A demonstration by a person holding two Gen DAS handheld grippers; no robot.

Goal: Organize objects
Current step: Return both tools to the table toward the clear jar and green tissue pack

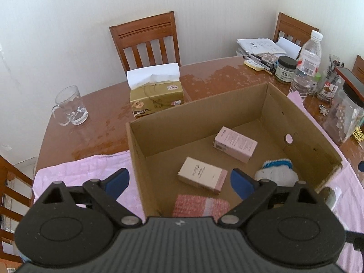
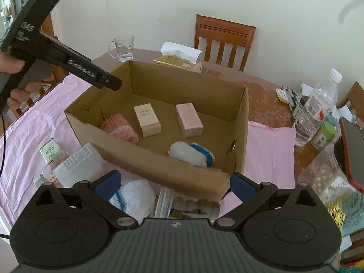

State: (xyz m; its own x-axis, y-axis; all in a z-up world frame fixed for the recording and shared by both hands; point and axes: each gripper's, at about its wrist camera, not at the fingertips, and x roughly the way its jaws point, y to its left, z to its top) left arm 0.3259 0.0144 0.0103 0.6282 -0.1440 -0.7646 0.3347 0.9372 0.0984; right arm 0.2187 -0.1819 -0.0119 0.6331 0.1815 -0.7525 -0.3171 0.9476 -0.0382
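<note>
An open cardboard box [image 1: 159,122] [image 2: 159,159] sits on a pink cloth. Inside lie a cream carton [image 1: 202,175] [image 2: 146,119], a pink carton [image 1: 235,143] [image 2: 188,120], a pink knitted piece [image 1: 200,208] [image 2: 119,129] and a white-and-blue knitted piece [image 1: 276,170] [image 2: 193,152]. My left gripper [image 1: 179,182] hovers open above the box's near-left side, holding nothing. My right gripper [image 2: 174,185] stands open over the box's front edge. Below it on the cloth lie another white-and-blue knitted piece [image 2: 136,195], a pack of round biscuits [image 2: 191,207] and a white labelled pack [image 2: 77,161].
A tissue box [image 1: 155,91] [image 2: 179,60], a glass mug [image 1: 69,107] [image 2: 122,47] and wooden chairs [image 1: 147,41] stand behind the box. Bottles [image 2: 318,111], jars [image 1: 285,69], pens and papers crowd the right side. A hand [image 2: 13,75] holds the left gripper's handle.
</note>
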